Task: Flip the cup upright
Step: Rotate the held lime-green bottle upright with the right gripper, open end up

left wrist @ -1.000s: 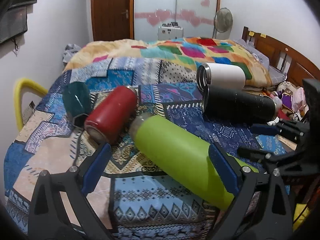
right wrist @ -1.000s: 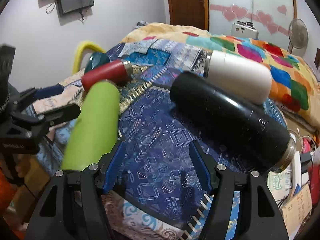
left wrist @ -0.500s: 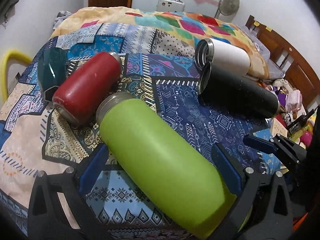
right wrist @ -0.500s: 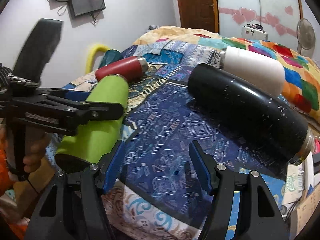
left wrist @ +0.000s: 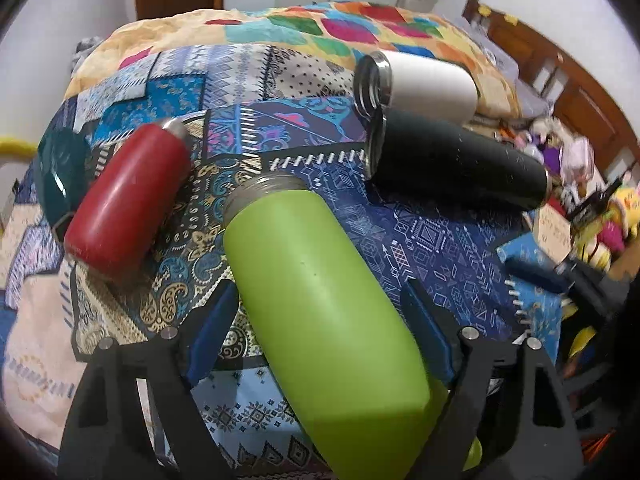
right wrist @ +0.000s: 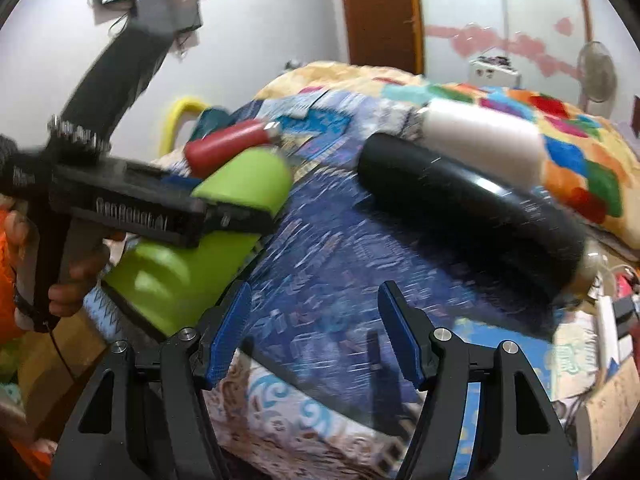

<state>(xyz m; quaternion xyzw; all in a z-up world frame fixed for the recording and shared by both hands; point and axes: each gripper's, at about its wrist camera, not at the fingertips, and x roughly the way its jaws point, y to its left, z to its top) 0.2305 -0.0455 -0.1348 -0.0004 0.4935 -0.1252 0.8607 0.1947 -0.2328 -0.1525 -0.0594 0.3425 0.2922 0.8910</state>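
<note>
Straddling green cup (left wrist: 320, 304), left claw (left wrist: 320, 328), contact unclear, base hidden

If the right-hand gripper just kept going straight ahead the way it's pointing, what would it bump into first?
Probably nothing solid: the right gripper is open and aims at bare blue patterned blanket, between the green cup and the black flask. It would likely press into the bedding first, though blur makes depth uncertain.

Left gripper (left wrist: 320, 320) low over the green cup (left wrist: 320, 292), blue pads (left wrist: 212, 328) closed against its sides, right gripper (right wrist: 314, 334) beside that cup, jaws apart and holding nothing, bare hand (right wrist: 76, 276) on the left handle.
</note>
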